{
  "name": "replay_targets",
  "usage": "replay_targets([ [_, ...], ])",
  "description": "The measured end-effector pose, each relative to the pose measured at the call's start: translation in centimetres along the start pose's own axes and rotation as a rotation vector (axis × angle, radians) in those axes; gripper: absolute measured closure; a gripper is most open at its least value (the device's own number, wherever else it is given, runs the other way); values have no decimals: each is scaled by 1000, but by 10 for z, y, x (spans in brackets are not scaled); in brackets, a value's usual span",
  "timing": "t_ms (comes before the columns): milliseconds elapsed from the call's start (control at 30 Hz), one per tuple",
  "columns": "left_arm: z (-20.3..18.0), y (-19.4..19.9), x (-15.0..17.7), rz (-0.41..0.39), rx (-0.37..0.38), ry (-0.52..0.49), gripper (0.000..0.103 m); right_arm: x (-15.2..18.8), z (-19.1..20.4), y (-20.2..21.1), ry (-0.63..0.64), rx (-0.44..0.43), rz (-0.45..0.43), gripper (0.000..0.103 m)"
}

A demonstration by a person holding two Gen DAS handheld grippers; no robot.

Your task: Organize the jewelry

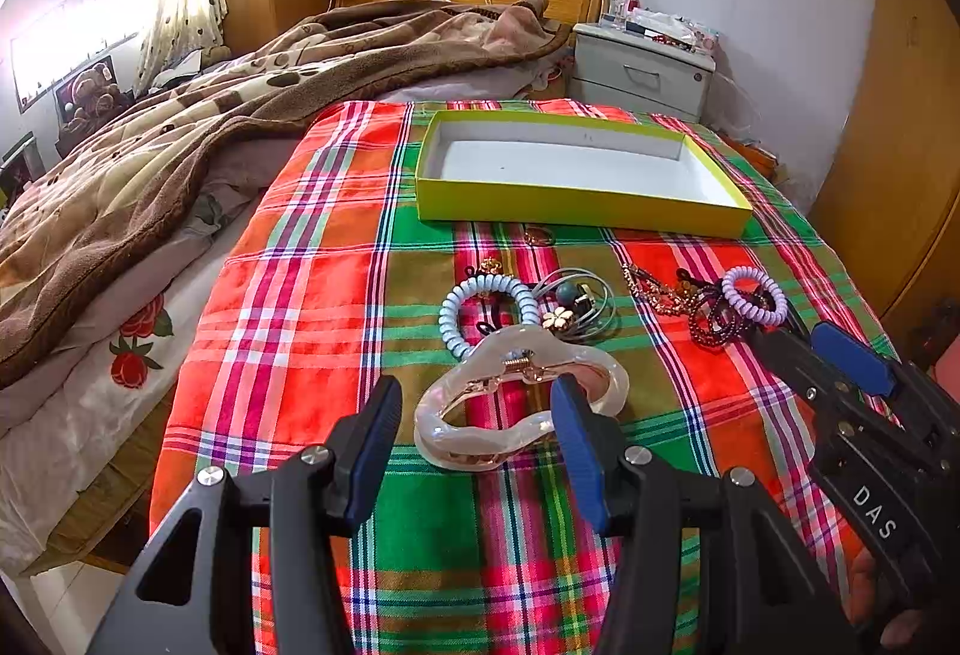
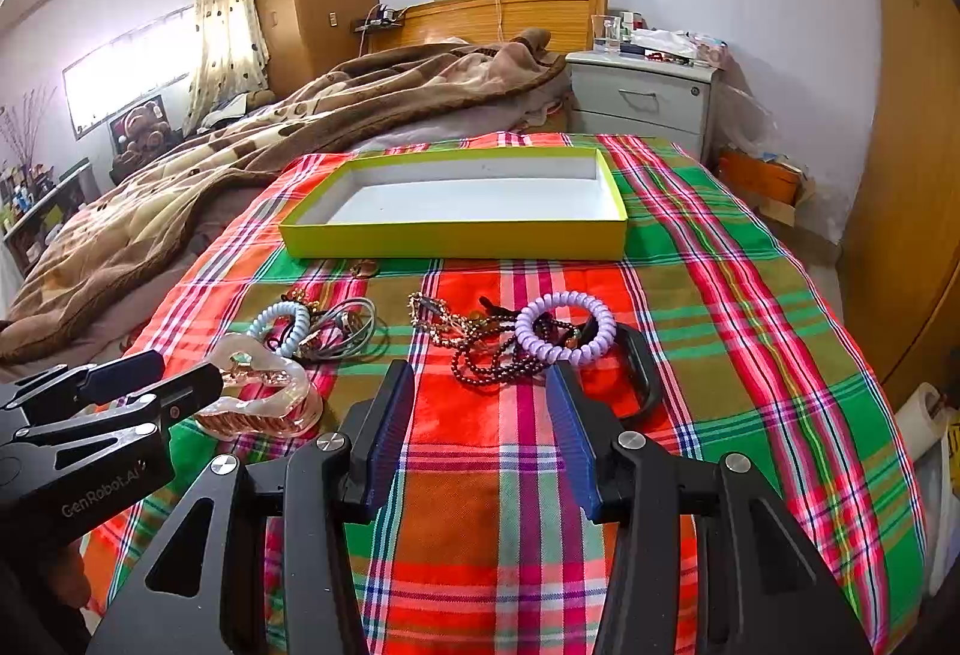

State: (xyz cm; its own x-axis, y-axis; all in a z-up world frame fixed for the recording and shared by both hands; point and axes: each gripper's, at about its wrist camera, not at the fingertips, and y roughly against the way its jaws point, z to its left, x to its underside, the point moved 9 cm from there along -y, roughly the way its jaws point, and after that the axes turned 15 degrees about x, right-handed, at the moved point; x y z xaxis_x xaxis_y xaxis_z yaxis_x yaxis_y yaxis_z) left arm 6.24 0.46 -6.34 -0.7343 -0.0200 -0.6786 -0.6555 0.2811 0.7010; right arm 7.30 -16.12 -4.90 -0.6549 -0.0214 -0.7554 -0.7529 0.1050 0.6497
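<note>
Item one, then: pearly hair claw (image 1: 521, 403), lying on the plaid cloth (image 1: 288, 331) between the spread fingers of my left gripper (image 1: 477, 415), nothing pinched. Beyond it, blue coil tie (image 1: 486, 313) with grey cords and a flower charm (image 1: 555, 319). To the right, lilac coil tie (image 2: 564, 326) atop dark bead strands (image 2: 498, 364) and a gold chain (image 2: 438, 322), just ahead of my right gripper (image 2: 483, 403), also spread and empty. Farther back, yellow-green tray (image 2: 456, 240), white inside.
</note>
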Motion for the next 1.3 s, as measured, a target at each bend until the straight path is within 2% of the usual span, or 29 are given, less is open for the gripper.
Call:
replay_targets([
  [167,2,-4,0,10,7,4,49,0,-4,-6,-6,3,8,56],
  [300,4,-5,-2,16,47,5,49,-4,-14,-9,-20,4,4,56],
  [467,9,-5,-2,47,217,18,49,-4,-43,-22,-46,55,28,56],
  [600,10,-2,2,64,227,-88,49,-3,-66,-31,-86,79,56,56],
  [800,6,3,5,95,338,-153,45,1,-77,-36,-90,105,80,55],
  [933,6,-4,-6,107,360,-139,45,3,-76,-39,-92,97,90,55],
  [1033,8,-18,-14,133,346,-143,45,1,-75,-41,-90,91,93,55],
  [1167,9,-36,-12,203,304,-185,45,0,-76,-42,-87,96,98,55],
  [1300,8,-40,-9,227,318,-194,45,-1,-79,-47,-97,99,111,55],
])
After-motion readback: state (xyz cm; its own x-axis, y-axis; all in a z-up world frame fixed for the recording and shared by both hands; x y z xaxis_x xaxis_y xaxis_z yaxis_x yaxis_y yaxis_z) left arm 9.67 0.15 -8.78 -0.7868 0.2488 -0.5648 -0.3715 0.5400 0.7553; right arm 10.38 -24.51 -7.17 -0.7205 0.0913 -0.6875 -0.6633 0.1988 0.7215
